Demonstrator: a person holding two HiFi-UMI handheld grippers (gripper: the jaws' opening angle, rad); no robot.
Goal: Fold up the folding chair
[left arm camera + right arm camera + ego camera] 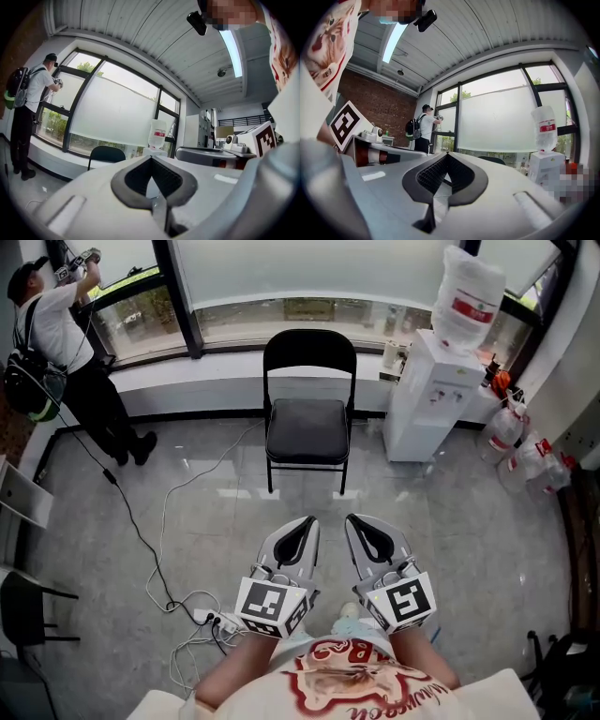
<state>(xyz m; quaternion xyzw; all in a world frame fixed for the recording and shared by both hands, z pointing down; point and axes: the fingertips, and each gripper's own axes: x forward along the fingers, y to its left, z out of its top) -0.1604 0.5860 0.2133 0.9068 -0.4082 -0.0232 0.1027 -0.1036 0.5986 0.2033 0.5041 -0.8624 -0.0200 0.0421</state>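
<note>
- Black padded metal folding chair (308,413): unfolded, upright by the window, well apart from both grippers; may tip if its seat is lifted one-sided
- Pale floor cable (161,521): near chair legs; could snag
- Left gripper (302,532), right gripper (368,532): jaws together, empty

Black folding chair (308,427), grey marbled floor (450,521)

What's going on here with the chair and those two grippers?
A person holds a left gripper and a right gripper side by side, both shut and empty. The black folding chair stands open by the window, ahead of them and untouched, so folding has not begun. A water dispenser stands beside it, and another person works at the window on the left.
</note>
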